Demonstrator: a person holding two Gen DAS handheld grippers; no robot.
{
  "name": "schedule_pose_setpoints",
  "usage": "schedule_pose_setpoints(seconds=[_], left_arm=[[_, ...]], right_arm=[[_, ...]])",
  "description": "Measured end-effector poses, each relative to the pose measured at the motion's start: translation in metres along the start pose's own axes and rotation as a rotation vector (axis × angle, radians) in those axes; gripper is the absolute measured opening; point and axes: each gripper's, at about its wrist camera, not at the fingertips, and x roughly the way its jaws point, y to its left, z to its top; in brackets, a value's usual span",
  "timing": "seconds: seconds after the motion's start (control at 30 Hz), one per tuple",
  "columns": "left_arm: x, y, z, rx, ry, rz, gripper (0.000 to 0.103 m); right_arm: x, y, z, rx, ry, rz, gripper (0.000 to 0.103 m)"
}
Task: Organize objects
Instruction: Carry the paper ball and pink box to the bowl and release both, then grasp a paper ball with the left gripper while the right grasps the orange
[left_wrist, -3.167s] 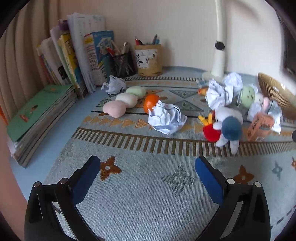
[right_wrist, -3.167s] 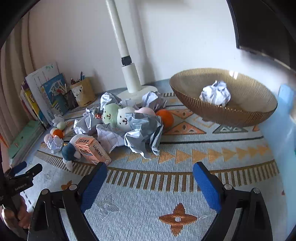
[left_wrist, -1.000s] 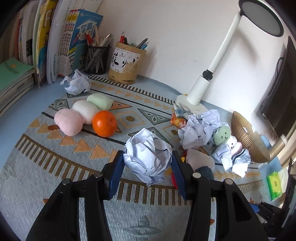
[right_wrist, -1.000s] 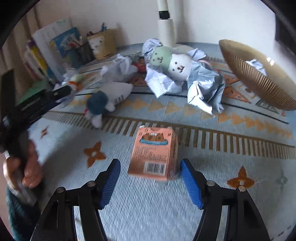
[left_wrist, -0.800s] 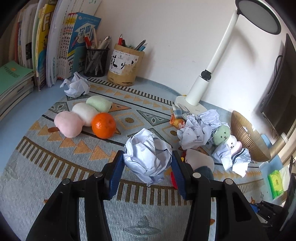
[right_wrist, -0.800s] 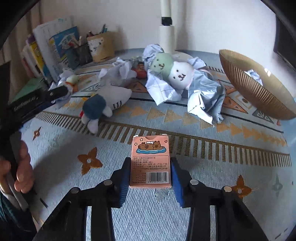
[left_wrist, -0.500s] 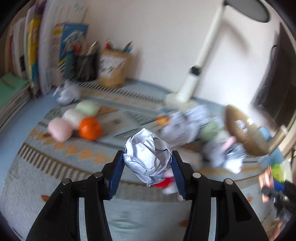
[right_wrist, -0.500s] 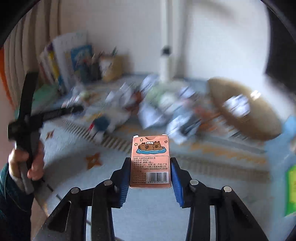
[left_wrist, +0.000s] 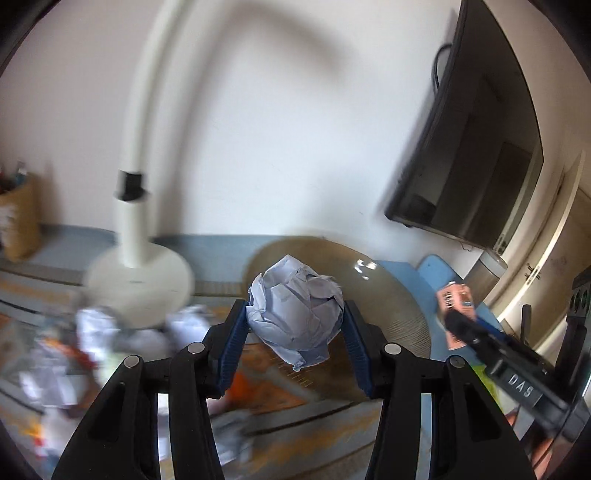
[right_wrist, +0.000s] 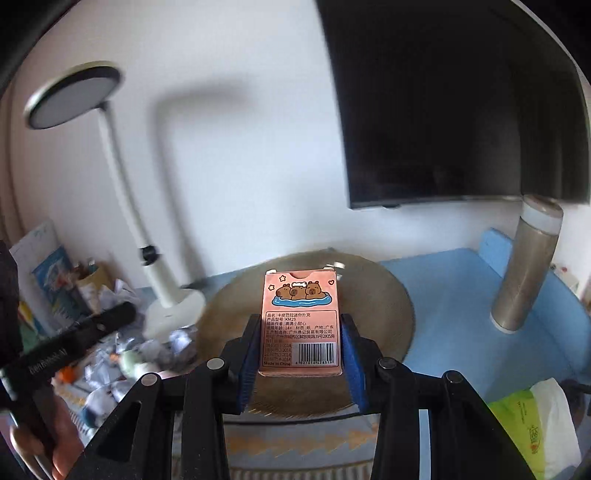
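Nearby: lamp (right_wrist: 166, 302), flask (right_wrist: 524, 273), bowl (right_wrist: 391, 295).

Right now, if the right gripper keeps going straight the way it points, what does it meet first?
Probably the brown bowl: it lies directly beyond the pink card box clamped in the right gripper. Depth is unclear; nothing else shows between.

Left of the white desk lamp base (left_wrist: 138, 286), the clutter on the patterned rug (left_wrist: 291, 413) smears into pale and orange blurs I cannot name. The crumpled pale-blue paper ball (left_wrist: 293, 314) hides the middle of the ribbed golden-brown bowl (left_wrist: 402, 306) right of that base. The lamp's head runs beyond the top edge.
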Motion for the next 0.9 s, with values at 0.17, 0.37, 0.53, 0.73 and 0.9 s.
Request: schedule_pose_setpoints(seconds=[0.17, 0.37, 0.53, 0.73, 0.9], left_arm=[[0.032, -0.016, -0.014, 0.045, 0.029, 0.003, 0.048], [0.044, -0.023, -0.018, 0.084, 0.048, 0.001, 0.049], [0.043, -0.022, -0.019, 0.082, 0.008, 0.03, 0.092], [0.001, 0.02, -0.001, -0.069, -0.08, 0.008, 0.092], [-0.055, 0.046, 0.006, -0.121, -0.161, 0.066, 0.092]], right_arm=[[0.024, -0.019, -0.004, 0.047, 0.022, -0.014, 0.04], [0.044, -0.021, -0.011, 0.049, 0.025, -0.026, 0.039], [0.052, -0.033, -0.017, 0.089, 0.031, -0.032, 0.058], [0.036, -0.052, -0.015, 0.16, -0.012, -0.043, 0.059], [0.01, -0.042, -0.009, 0.141, -0.036, -0.038, 0.059]])
